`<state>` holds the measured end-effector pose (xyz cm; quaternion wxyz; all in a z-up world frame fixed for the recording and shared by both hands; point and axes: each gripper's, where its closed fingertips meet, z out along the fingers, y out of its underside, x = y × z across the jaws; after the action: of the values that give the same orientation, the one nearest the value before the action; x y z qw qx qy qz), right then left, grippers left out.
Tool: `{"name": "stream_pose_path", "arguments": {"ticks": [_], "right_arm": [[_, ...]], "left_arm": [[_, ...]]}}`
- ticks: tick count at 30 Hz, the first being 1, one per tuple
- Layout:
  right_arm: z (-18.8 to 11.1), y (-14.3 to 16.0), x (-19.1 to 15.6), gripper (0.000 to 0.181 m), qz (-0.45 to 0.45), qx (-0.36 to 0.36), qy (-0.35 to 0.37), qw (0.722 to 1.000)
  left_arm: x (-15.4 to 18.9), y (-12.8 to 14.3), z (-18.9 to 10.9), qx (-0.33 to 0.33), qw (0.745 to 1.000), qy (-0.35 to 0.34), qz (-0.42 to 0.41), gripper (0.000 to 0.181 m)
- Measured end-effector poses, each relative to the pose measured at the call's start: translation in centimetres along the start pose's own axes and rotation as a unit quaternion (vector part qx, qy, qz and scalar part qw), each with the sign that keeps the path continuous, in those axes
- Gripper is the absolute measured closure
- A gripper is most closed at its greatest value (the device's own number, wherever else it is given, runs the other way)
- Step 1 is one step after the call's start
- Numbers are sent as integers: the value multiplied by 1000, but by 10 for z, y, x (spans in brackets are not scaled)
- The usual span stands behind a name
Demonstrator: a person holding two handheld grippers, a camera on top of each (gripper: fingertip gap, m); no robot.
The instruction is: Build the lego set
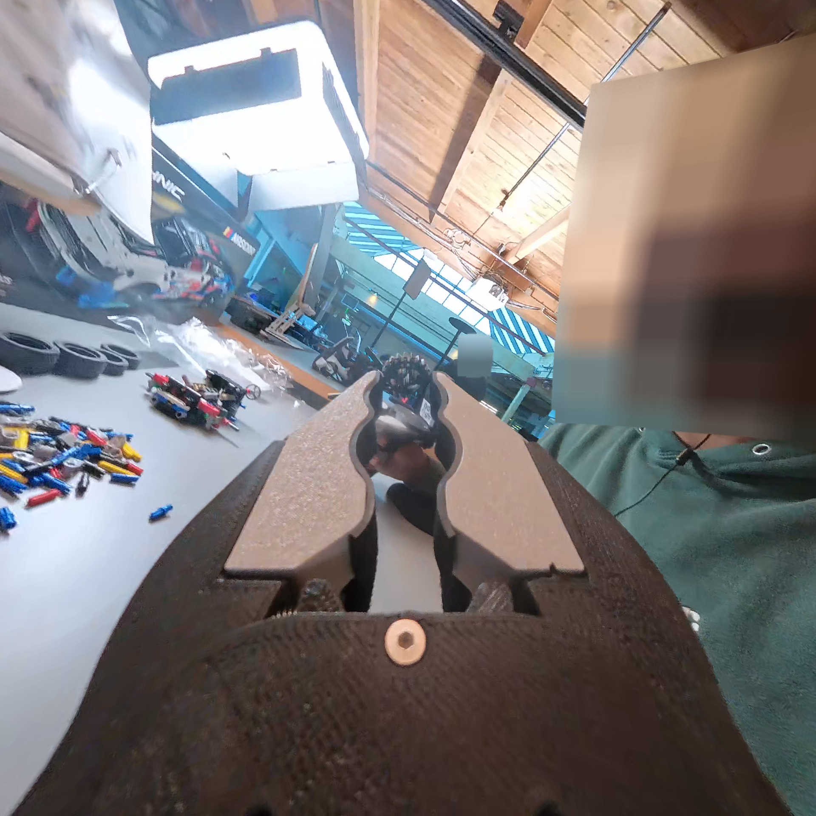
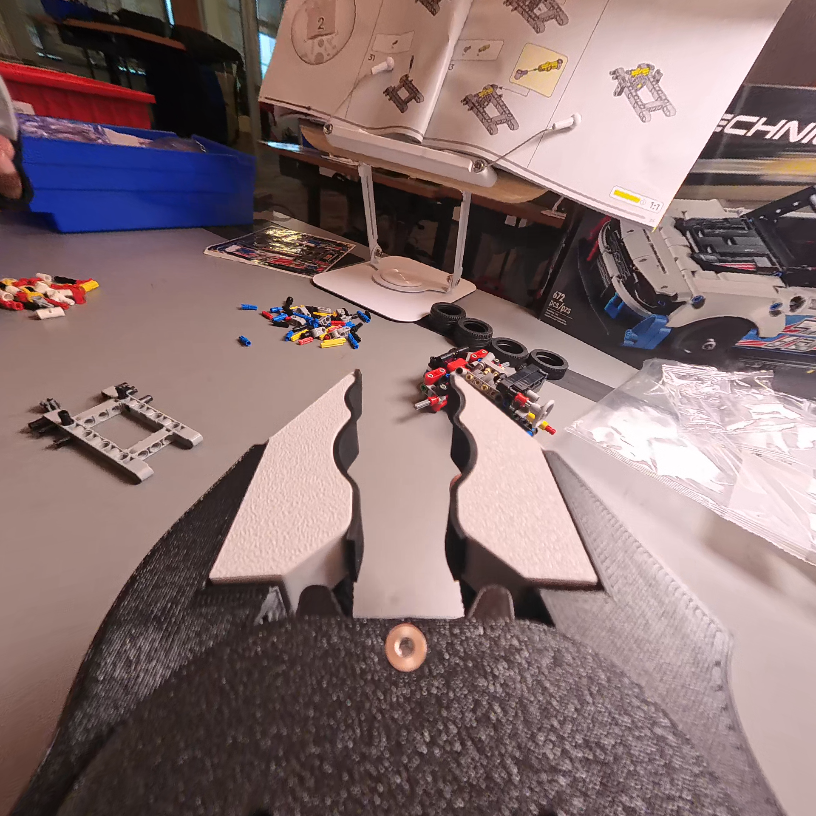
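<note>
Just ahead of the released right tongs (image 2: 404,382) lies the car chassis (image 2: 488,386), left tongs (image 1: 406,375) clenched on a gear (image 1: 405,368)

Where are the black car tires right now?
In the right wrist view, the four black tires sit in a row on the grey table, right of centre, between the white book stand and the half-built model.

A blue bin (image 2: 132,176) sits at the far left edge of the grey surface (image 2: 176,375), with a red bin (image 2: 75,95) behind it. A crumpled clear plastic bag (image 2: 706,441) lies on the surface at the right. In the left wrist view, wooden ceiling planks (image 1: 441,110) and a green sweatshirt (image 1: 706,552) show.
</note>
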<state>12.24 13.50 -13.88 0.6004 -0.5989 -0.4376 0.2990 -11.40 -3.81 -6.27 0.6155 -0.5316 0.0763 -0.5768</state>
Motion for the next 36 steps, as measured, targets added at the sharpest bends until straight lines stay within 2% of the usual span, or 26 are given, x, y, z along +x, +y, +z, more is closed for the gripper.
{"name": "stream_pose_path", "arguments": {"ticks": [9, 16, 36], "right_arm": [[7, 12, 6, 144, 13, -20, 5, 1000], [6, 11, 10, 144, 32, -13, 4, 999], [3, 3, 1, 145, 13, -1, -9, 1000]], "left_arm": [[-1, 29, 8, -33, 997, 45, -48, 163], [-2, 31, 8, -37, 998, 42, -43, 163], [6, 51, 17, -78, 995, 55, -32, 163]]}}
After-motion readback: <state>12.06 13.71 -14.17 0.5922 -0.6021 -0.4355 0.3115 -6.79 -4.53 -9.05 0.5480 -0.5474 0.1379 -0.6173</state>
